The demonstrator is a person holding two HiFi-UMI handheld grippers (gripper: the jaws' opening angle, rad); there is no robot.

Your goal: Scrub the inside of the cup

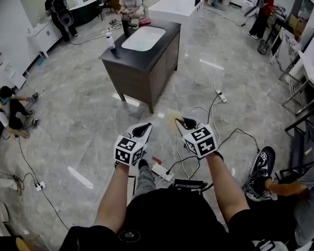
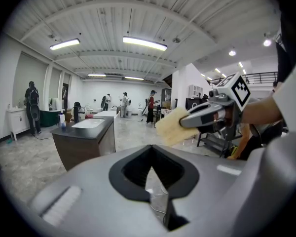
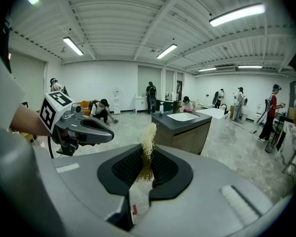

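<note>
The left gripper [image 1: 142,128] has its fingers pressed fully together, holding nothing. Well ahead at twelve o'clock stands the dark desk [image 1: 146,56], with a dark cup [image 1: 126,26] at its far end. The right gripper [image 1: 184,123] has its fingers clamped on a yellow fibrous scrub pad [image 1: 172,117].

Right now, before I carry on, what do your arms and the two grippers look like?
The left gripper and the right gripper match: smooth grey shells that taper to black-lined jaws. Each carries a white cube printed with black square markers. The forearms are bare, with no sleeves reaching them, and the person wears a black top.
</note>
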